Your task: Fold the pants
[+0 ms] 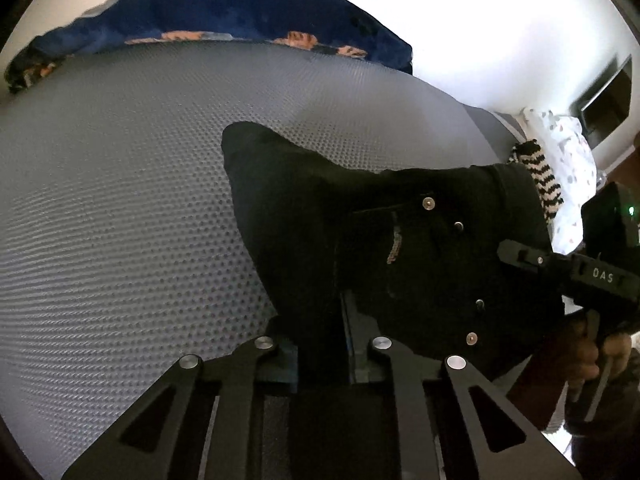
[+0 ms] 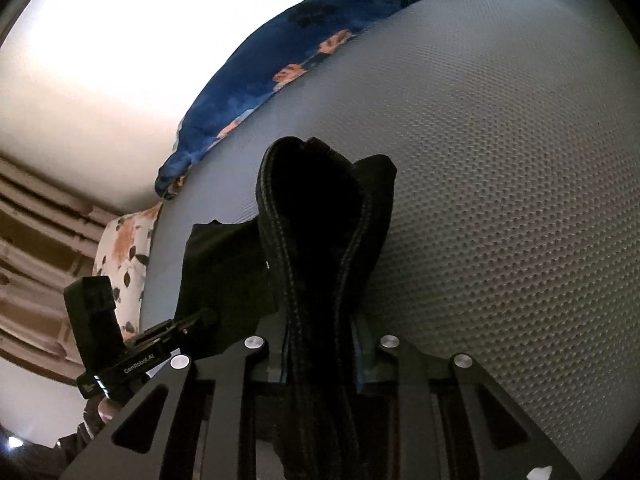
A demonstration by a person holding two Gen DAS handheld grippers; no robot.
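Note:
The black pants (image 1: 360,220) hang bunched over a grey dimpled mattress (image 1: 120,200); rivets and a fly show near the waist. My left gripper (image 1: 324,344) is shut on the pants fabric, which fills the space between its fingers. In the right wrist view my right gripper (image 2: 320,352) is shut on a thick stitched band of the pants (image 2: 320,208) that rises up from the jaws. The right gripper also shows in the left wrist view (image 1: 580,276), close at the right. The left gripper shows in the right wrist view (image 2: 120,356) at the lower left.
A dark blue floral pillow (image 1: 240,16) lies at the mattress's far edge and also shows in the right wrist view (image 2: 280,64). A striped black-and-white cloth (image 1: 540,176) and white patterned bedding (image 1: 572,160) lie at the right. The grey mattress (image 2: 500,200) spreads out to the right.

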